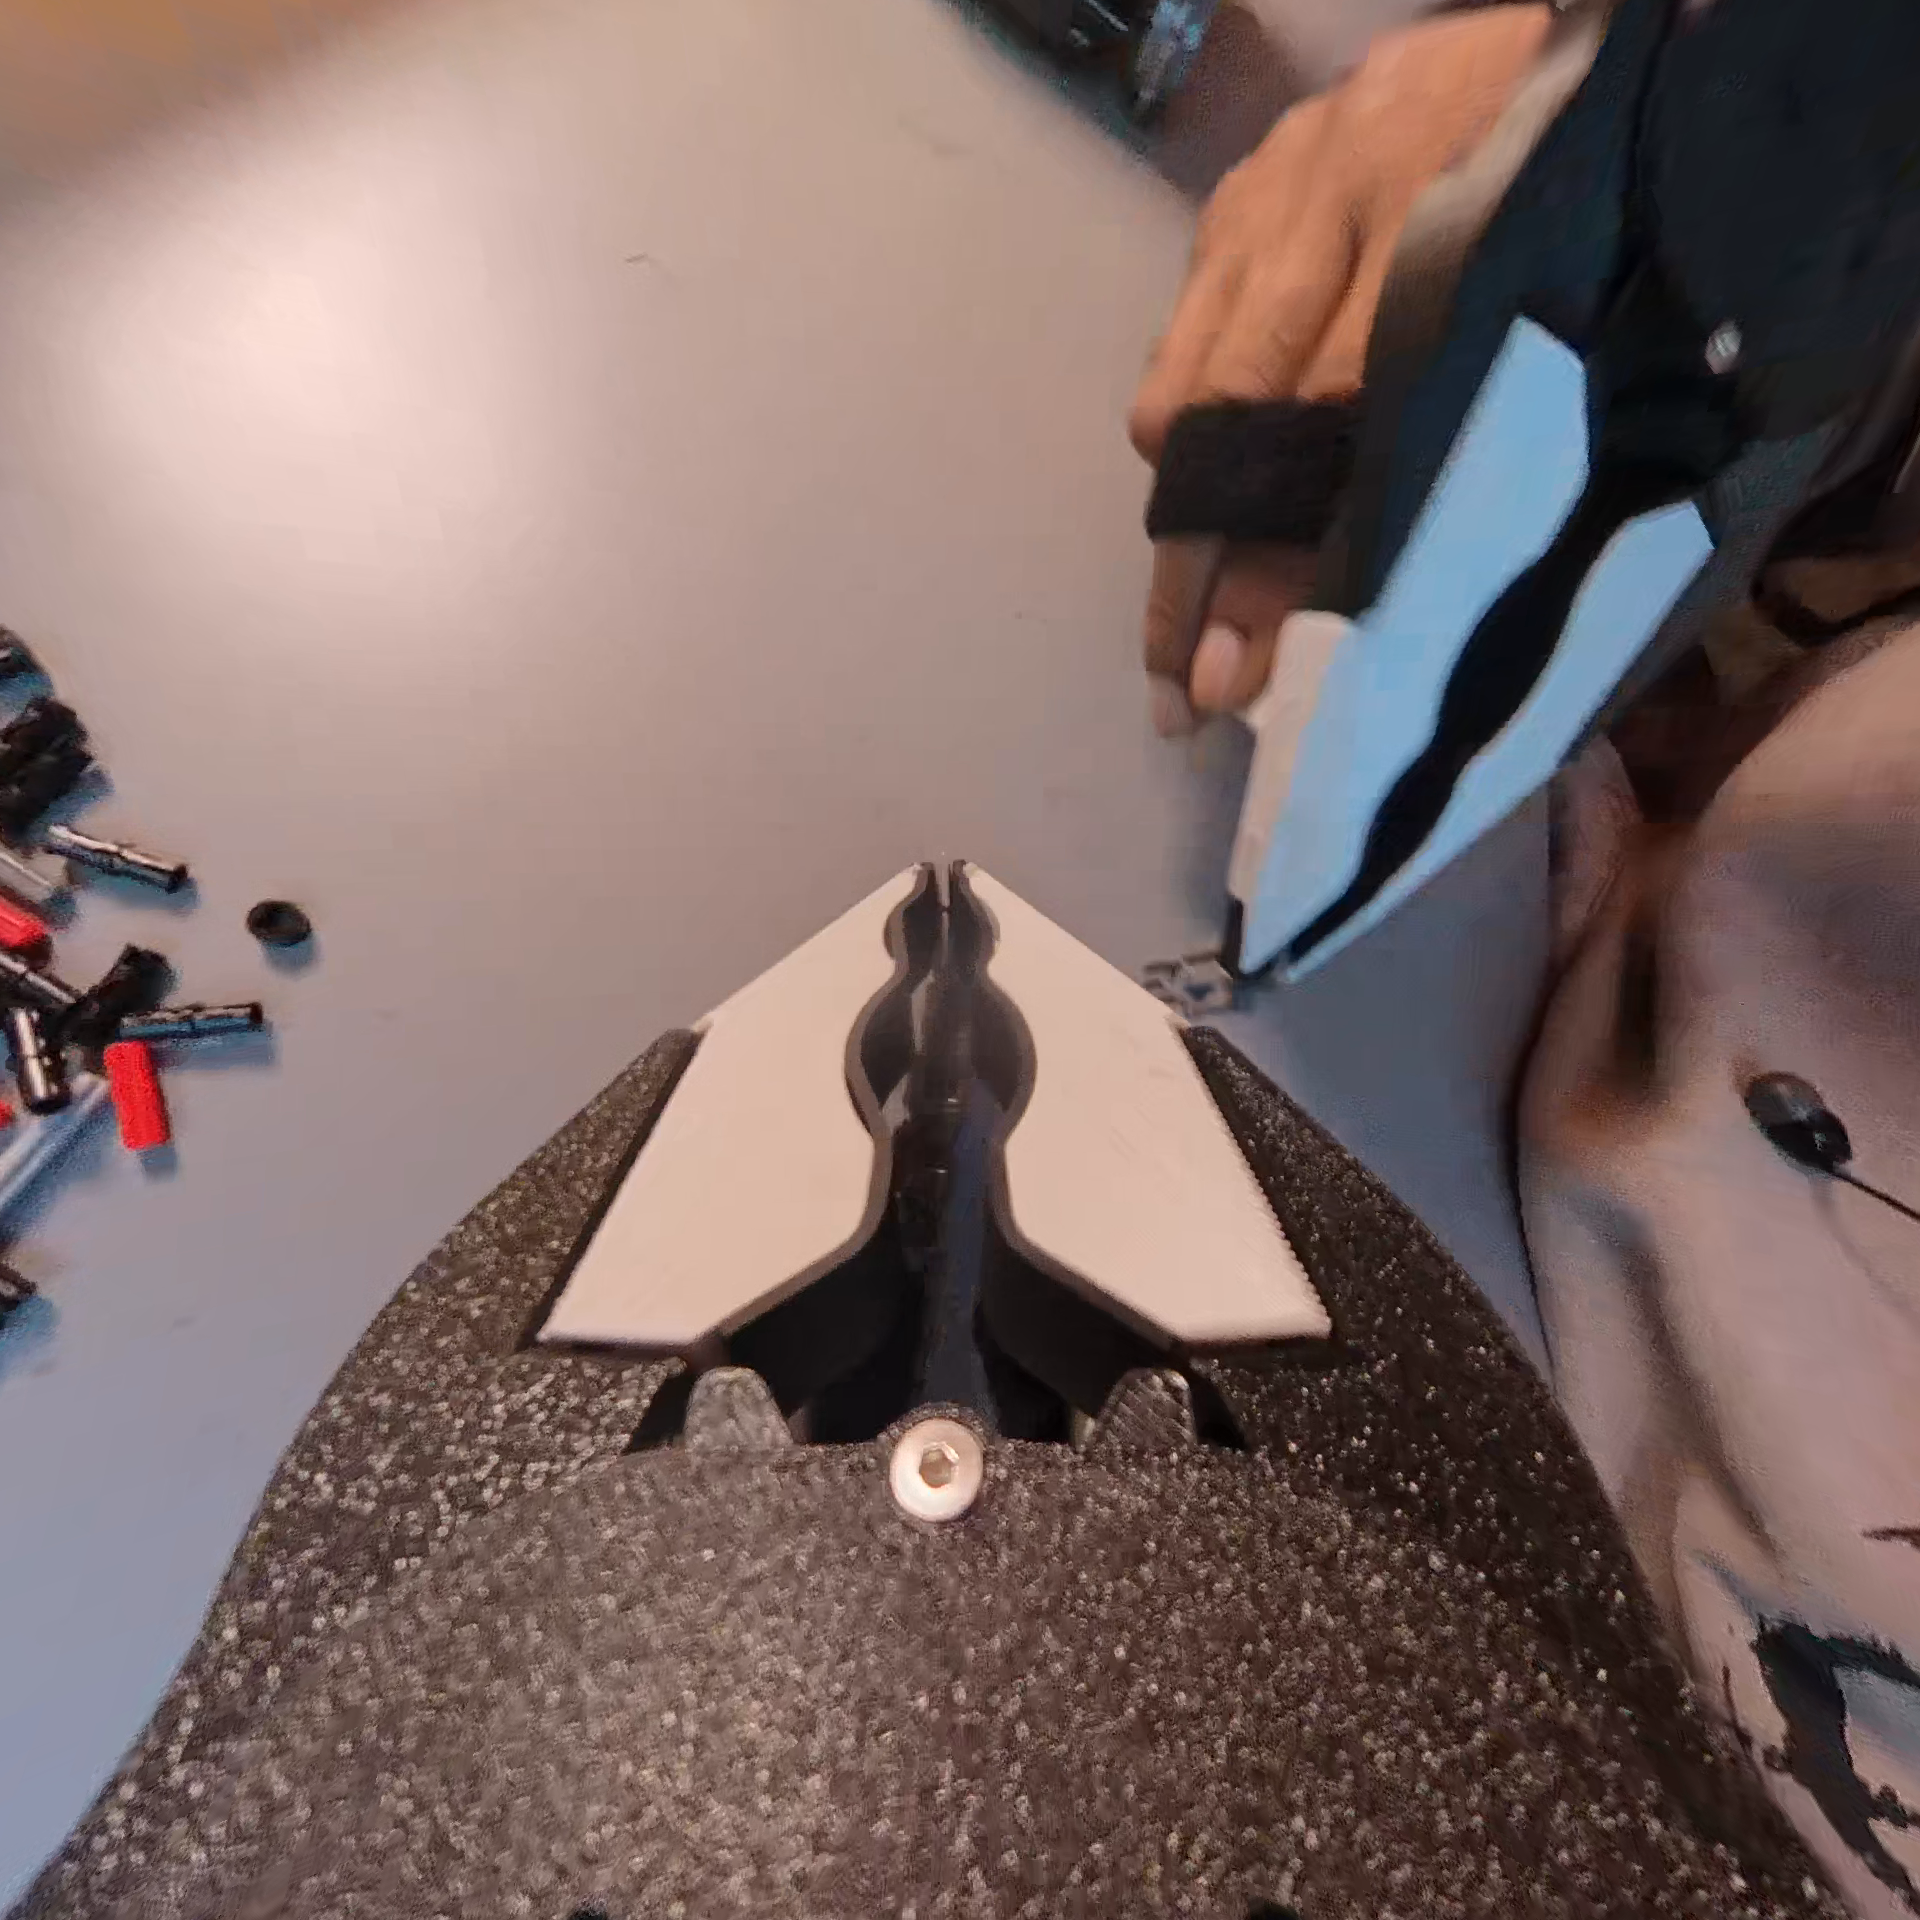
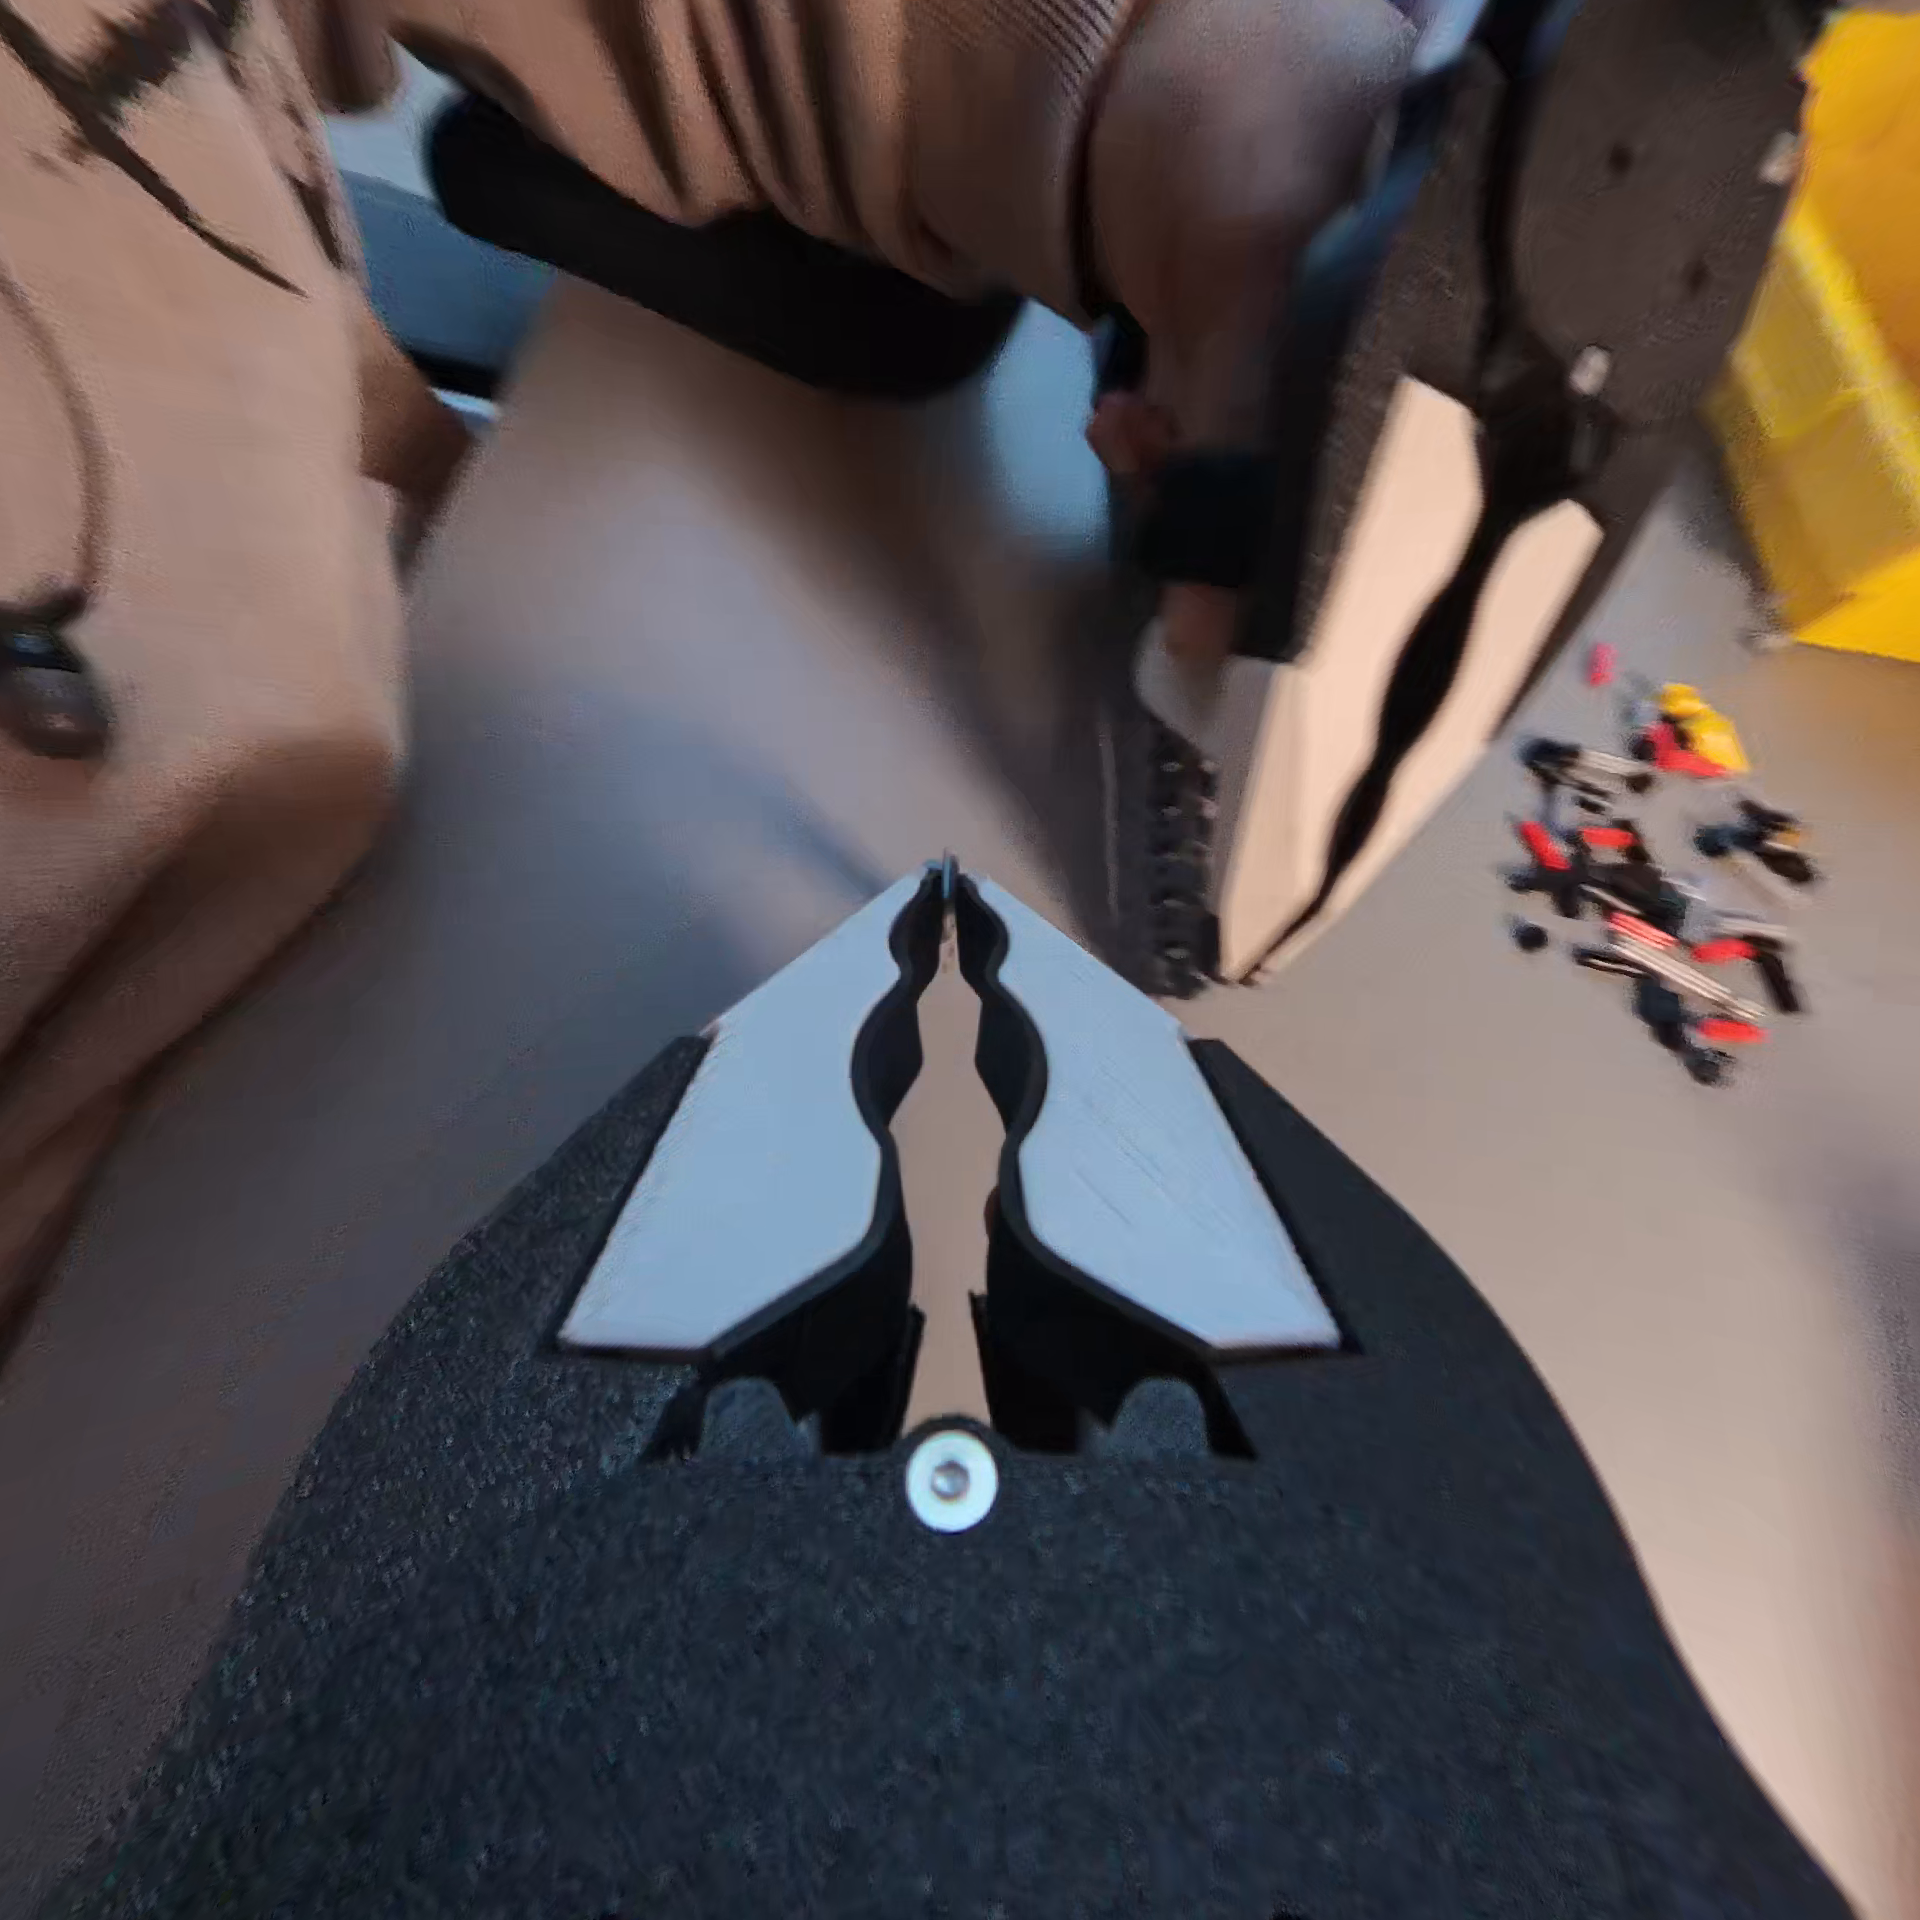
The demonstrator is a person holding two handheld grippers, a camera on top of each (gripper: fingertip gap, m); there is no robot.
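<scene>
Left tool (image 1: 943,868) closed and empty, right tool (image 2: 948,878) pinching a small metal piece (image 2: 948,868) (blurred), above grey table (image 1: 623,520).

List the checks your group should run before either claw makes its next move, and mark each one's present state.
1. Left claw closed: ok, its tips meet over a black toothed piece.
2. Right claw gripping: ok, its tips pinch a small grey part.
3. Firmness of that pinch: cannot tell, the picture is blurred.
4. Gap between the two claws: cannot tell, the grey part looks very close to the left claw's finger.
5. Loose parts pile away from both claws: ok, it lies off to the side on the table.
</scene>
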